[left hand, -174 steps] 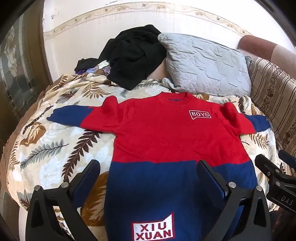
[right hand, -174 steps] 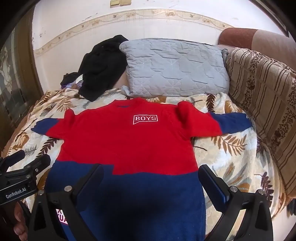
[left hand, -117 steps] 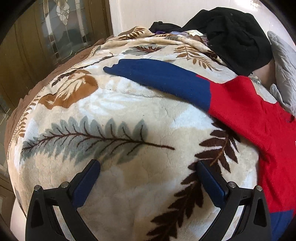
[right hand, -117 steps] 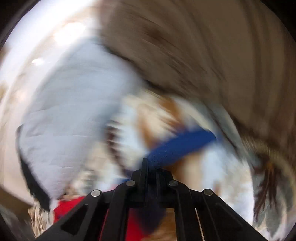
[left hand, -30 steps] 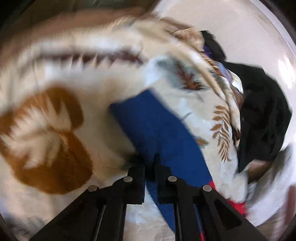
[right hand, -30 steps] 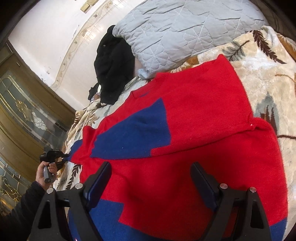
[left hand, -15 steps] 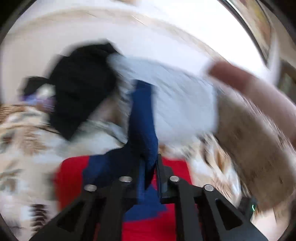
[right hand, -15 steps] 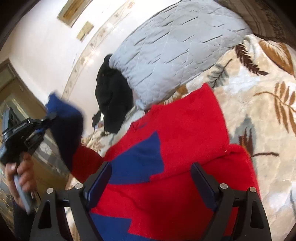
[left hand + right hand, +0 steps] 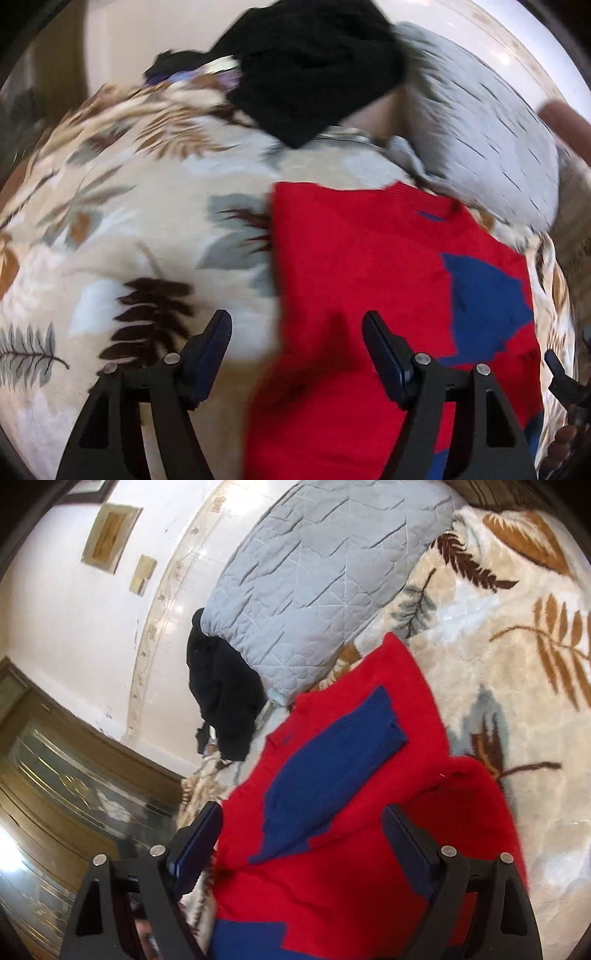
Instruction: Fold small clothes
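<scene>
Spread over the leaf-print blanket, the red and blue sweater has both sleeves folded in, its body unfolded, while the left gripper, just opening, and right gripper gape empty.

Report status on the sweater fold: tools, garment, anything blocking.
Left tool just opened, nothing between its fingers; right tool open, empty. Sweater flat on the blanket, both blue sleeves folded across its chest. Pillow and black clothes sit clear.
</scene>
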